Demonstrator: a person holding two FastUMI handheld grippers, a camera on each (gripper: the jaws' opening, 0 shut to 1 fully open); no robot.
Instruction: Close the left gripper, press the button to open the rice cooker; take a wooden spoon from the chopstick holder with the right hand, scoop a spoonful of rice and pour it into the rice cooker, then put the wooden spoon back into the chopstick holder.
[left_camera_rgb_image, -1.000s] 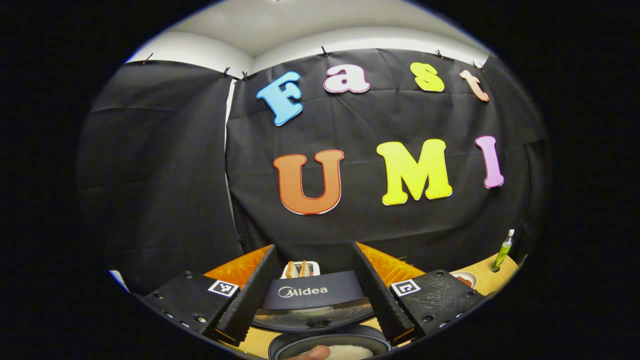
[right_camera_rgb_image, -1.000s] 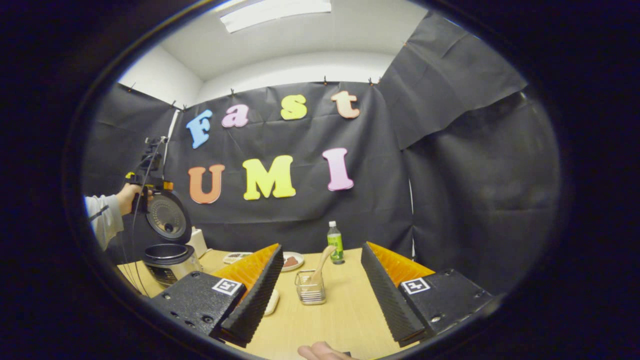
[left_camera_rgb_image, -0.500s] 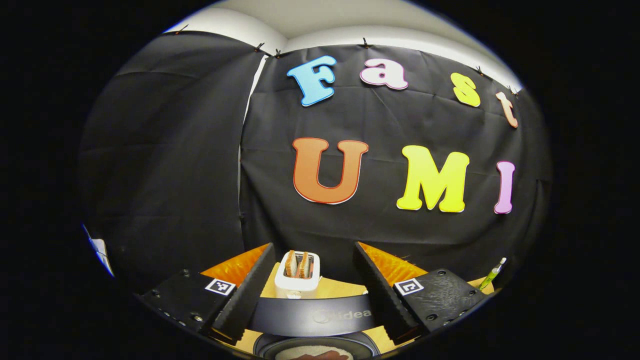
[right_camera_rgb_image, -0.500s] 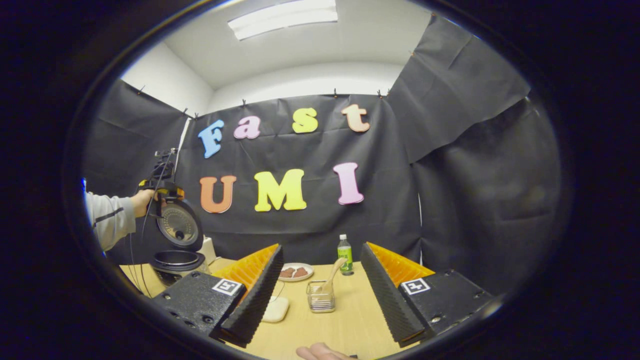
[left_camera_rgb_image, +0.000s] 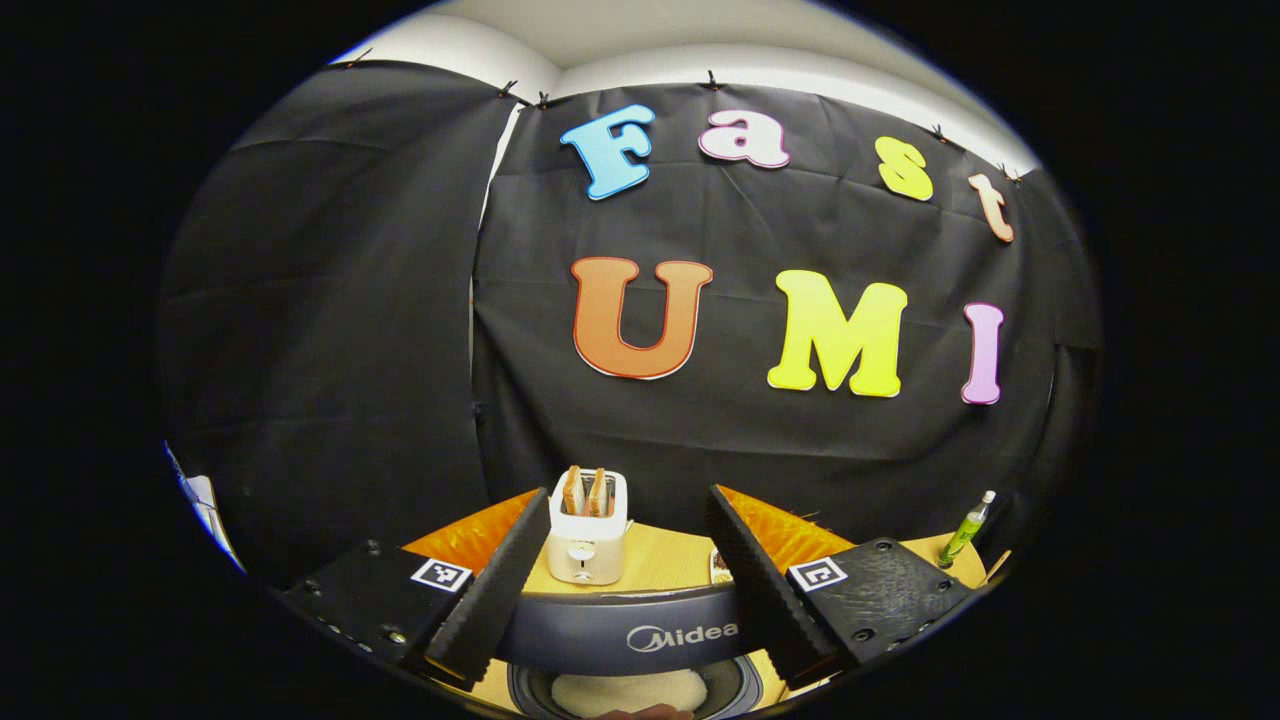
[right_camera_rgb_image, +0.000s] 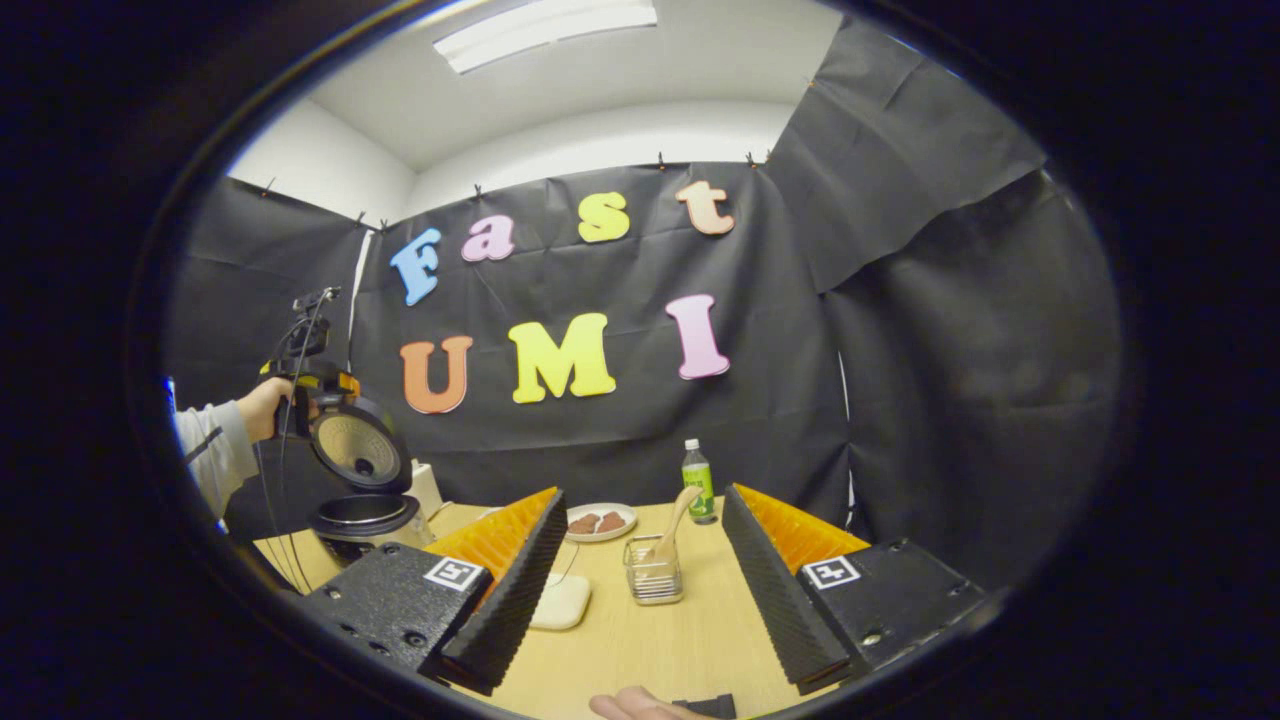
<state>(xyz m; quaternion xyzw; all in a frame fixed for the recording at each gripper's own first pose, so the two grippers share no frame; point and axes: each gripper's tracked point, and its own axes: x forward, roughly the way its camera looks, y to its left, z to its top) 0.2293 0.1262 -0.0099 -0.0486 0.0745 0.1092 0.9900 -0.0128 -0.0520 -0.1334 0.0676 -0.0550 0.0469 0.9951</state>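
While right claw (right_camera_rgb_image: 640, 590) gapes, wooden spoon (right_camera_rgb_image: 672, 520) ahead.

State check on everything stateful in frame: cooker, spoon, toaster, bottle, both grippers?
Rice cooker: lid up, pot exposed.
Wooden spoon: standing in chopstick holder, untouched.
Toaster: bread slices sticking up.
Bottle: upright, capped.
Left gripper: open, above the cooker.
Right gripper: open, empty.

pale wood-grain table (right_camera_rgb_image: 650, 640), wire-mesh metal chopstick holder (right_camera_rgb_image: 653, 580), glossy rice cooker lid (left_camera_rgb_image: 620, 630)
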